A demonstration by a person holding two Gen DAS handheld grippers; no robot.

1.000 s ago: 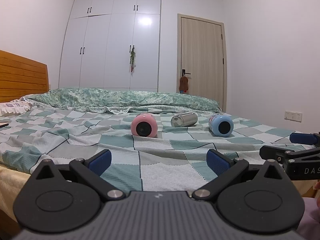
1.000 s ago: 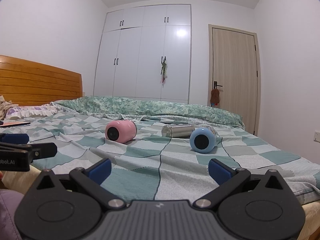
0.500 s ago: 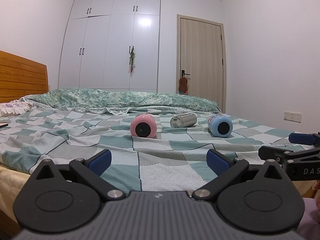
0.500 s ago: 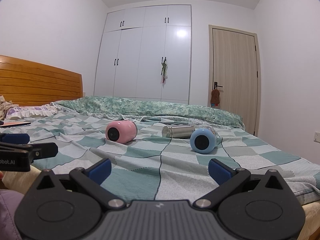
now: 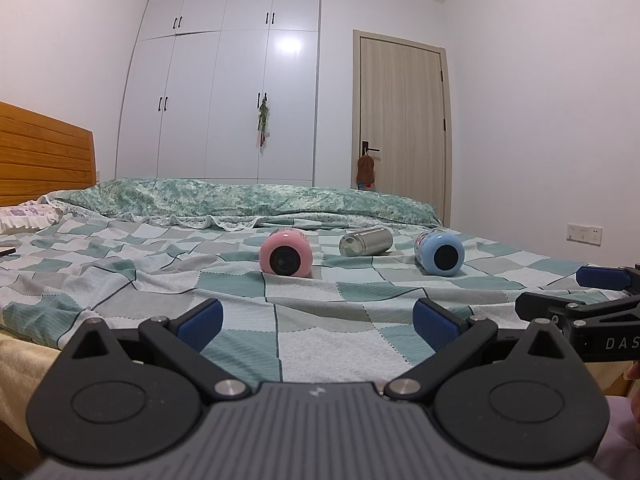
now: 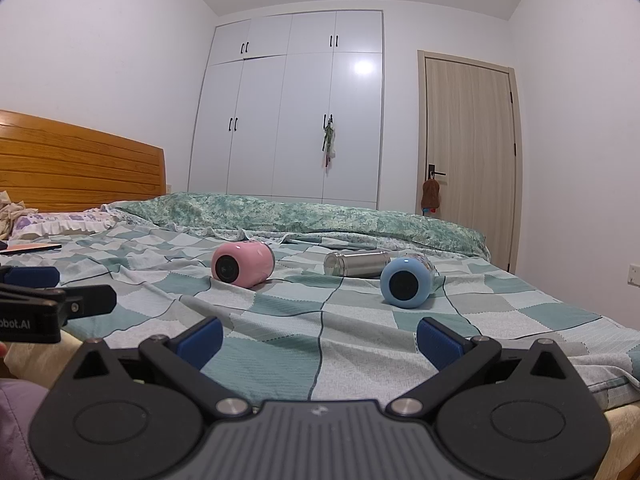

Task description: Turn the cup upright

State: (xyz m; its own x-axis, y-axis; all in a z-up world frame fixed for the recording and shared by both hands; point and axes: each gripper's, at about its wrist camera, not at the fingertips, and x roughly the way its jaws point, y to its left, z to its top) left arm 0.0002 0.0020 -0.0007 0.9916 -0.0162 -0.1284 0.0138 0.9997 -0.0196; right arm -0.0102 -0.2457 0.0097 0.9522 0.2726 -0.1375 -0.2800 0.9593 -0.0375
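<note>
Three cups lie on their sides on the checked bedspread (image 5: 280, 320): a pink cup (image 5: 285, 253), a steel cup (image 5: 366, 241) behind it and a blue cup (image 5: 439, 252) to the right. They also show in the right wrist view: the pink cup (image 6: 243, 263), the steel cup (image 6: 356, 263), the blue cup (image 6: 406, 282). My left gripper (image 5: 318, 324) is open and empty near the bed's front edge, well short of the cups. My right gripper (image 6: 319, 338) is open and empty, beside the left one.
A folded green quilt (image 5: 240, 200) lies along the far side of the bed. A wooden headboard (image 6: 80, 168) stands at the left, with a pillow (image 6: 60, 226) and a flat book (image 6: 32, 247). White wardrobes (image 5: 224, 92) and a door (image 5: 400, 120) stand behind.
The left wrist view has tilted slightly upward, so the cups sit a little lower in it. The right gripper has hardly moved. Both stay open.
</note>
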